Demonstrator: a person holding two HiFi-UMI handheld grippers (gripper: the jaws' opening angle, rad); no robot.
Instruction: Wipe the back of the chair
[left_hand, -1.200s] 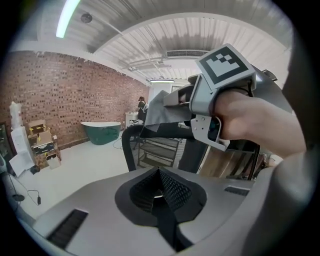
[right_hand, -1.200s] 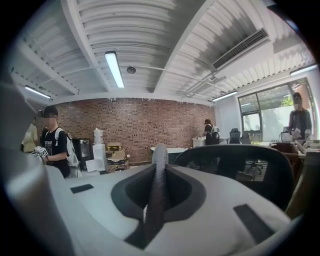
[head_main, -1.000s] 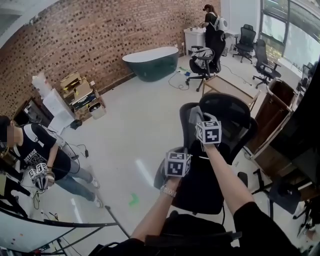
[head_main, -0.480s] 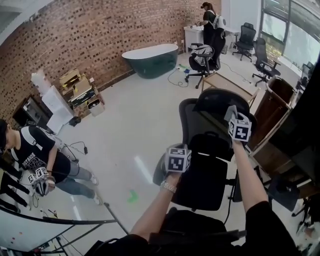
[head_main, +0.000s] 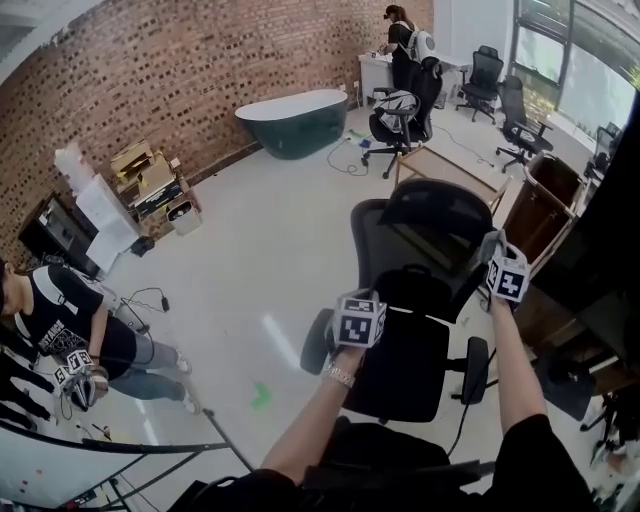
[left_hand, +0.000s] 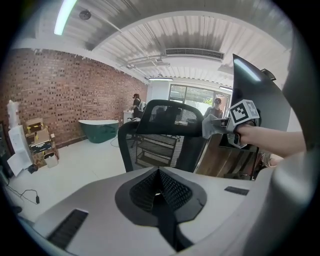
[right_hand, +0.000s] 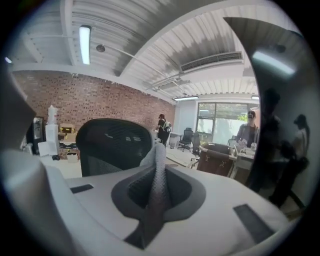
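Observation:
A black mesh office chair (head_main: 420, 300) stands in front of me, its back (head_main: 400, 240) and headrest (head_main: 442, 212) turned toward me. My right gripper (head_main: 495, 255) is at the headrest's right edge, shut on a grey cloth (head_main: 489, 245). In the right gripper view the cloth (right_hand: 157, 170) is pinched between the jaws, with the headrest (right_hand: 112, 142) to their left. My left gripper (head_main: 360, 305) hovers by the chair's left side with its jaws shut on nothing. The left gripper view shows the chair back (left_hand: 150, 147) ahead and the right gripper (left_hand: 235, 120) with the cloth (left_hand: 212, 126).
A person (head_main: 70, 340) stands at the lower left. A green bathtub (head_main: 293, 120) and cardboard boxes (head_main: 145, 175) line the brick wall. More office chairs (head_main: 400, 115), a wooden frame (head_main: 445, 170) and a wooden cabinet (head_main: 548, 195) lie beyond and right of the chair.
My right gripper has carried the cloth rightward across the headrest, from its left side to its right edge. The left gripper has stayed about where it was.

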